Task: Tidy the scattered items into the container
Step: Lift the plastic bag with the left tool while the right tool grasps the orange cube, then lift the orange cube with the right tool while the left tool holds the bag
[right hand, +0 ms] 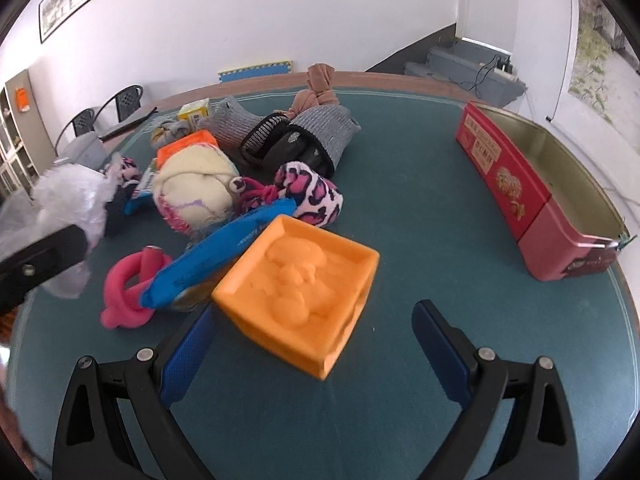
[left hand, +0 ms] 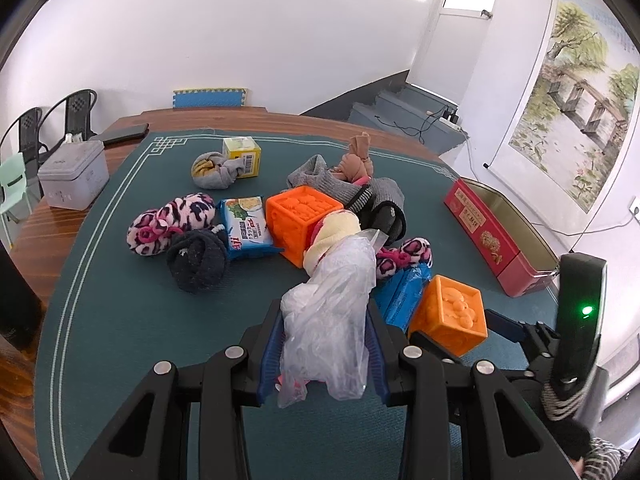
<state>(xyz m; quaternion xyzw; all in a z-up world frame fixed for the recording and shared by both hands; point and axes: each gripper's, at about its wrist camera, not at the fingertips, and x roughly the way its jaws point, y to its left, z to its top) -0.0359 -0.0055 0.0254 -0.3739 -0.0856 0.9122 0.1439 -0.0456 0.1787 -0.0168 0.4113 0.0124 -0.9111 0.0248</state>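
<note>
My left gripper [left hand: 326, 322] is shut on a crumpled clear plastic bag [left hand: 332, 304], held above the green mat. My right gripper [right hand: 312, 332] is open, its blue pads on either side of an orange embossed cube [right hand: 300, 292] lying on the mat. The open red tin container [right hand: 532, 184] stands at the right, also seen in the left wrist view as the red tin [left hand: 492, 236]. A pile of items lies in the middle: a second orange cube [left hand: 300, 216], a blue packet [right hand: 224, 256], a cream sock ball [right hand: 192, 184], leopard-print socks [right hand: 308, 192] and a pink knotted sock [right hand: 128, 288].
A grey lidded box [left hand: 74, 178] sits at the left table edge. A yellow carton [left hand: 242, 154], a snack packet [left hand: 246, 228], a dark sock ball [left hand: 196, 260], grey knitwear with a black clip [right hand: 280, 140] and a tan sock [right hand: 318, 92] lie further back. Chairs stand beyond the table.
</note>
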